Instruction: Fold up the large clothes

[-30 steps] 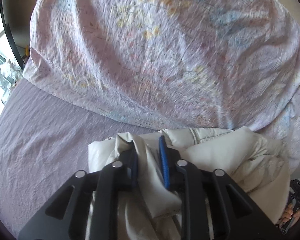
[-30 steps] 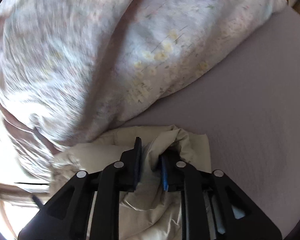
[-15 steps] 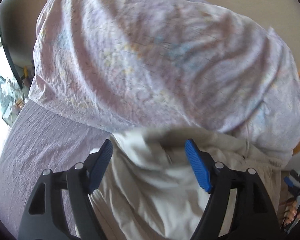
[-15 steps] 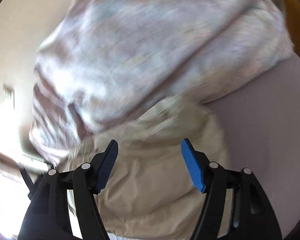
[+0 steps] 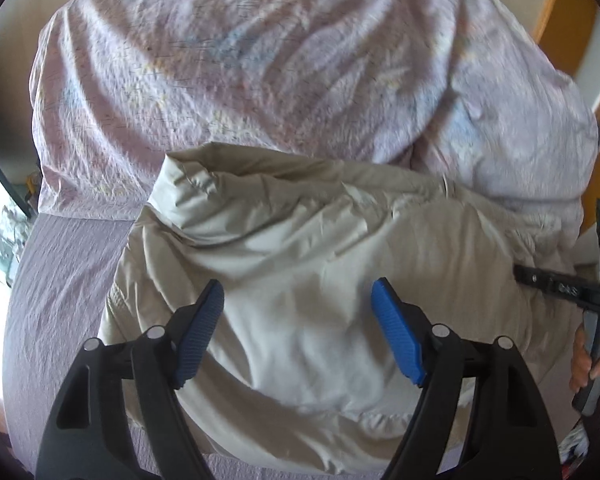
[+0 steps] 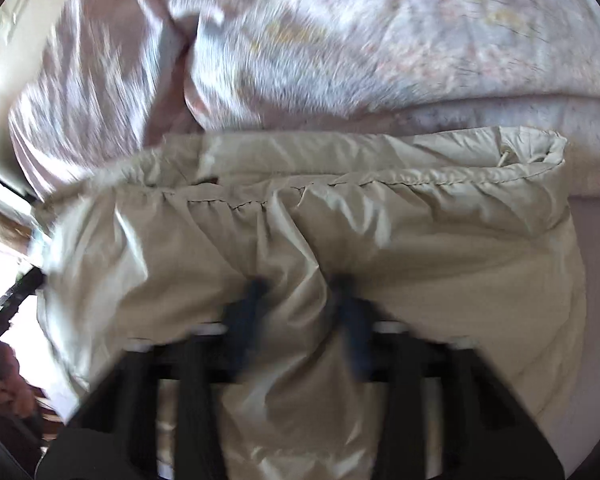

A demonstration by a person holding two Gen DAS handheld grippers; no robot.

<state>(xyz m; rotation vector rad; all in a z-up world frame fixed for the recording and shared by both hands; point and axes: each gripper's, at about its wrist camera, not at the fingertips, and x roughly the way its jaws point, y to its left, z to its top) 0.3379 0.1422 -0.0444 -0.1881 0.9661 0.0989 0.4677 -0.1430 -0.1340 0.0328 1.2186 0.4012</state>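
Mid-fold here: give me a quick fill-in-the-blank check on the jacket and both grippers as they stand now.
1. The beige jacket lies on a bed in front of a floral ____.
2. The left gripper hovers with its blue pads ____ of the cloth.
3. The right gripper is ____ on a fold of the jacket.
4. The bed sheet under the jacket is ____ in colour.

Missing words: duvet; clear; shut; lilac

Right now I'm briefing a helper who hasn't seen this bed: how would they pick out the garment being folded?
Start at the bed with the lilac sheet and find the big crumpled floral duvet heaped at its far side. Right in front of it lies a puffy beige jacket. Its plain, slightly shiny fabric and stitched, gathered hem set it apart from the printed bedding.
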